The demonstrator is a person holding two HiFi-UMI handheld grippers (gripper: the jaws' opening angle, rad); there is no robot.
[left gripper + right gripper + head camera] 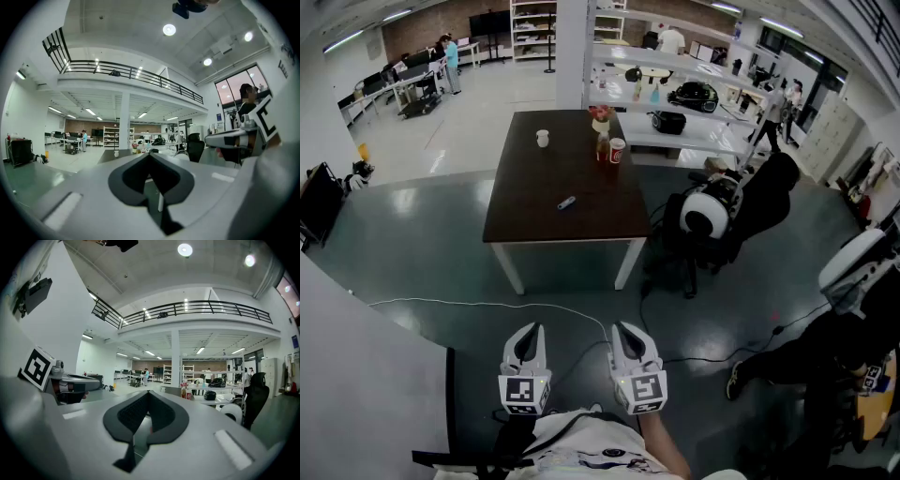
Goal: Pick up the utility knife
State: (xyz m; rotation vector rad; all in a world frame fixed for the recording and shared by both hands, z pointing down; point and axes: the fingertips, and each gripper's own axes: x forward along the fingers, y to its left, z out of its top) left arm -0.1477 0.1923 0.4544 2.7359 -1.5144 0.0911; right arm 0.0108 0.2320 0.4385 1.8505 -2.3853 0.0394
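The utility knife (566,202), small and pale with a dark end, lies near the middle of the dark brown table (534,220) several steps ahead of me in the head view. My left gripper (530,329) and right gripper (624,327) are held side by side close to my body, far short of the table, both pointing toward it. In the left gripper view the left gripper (150,154) has its jaws shut with nothing between them. The right gripper (149,393) also shows shut, empty jaws. The knife cannot be made out in either gripper view.
On the table's far side stand a white cup (543,138), a bottle (602,146) and a red cup (617,150). A black office chair (712,220) stands right of the table. A seated person's leg (787,361) is at right. A cable (487,305) crosses the floor.
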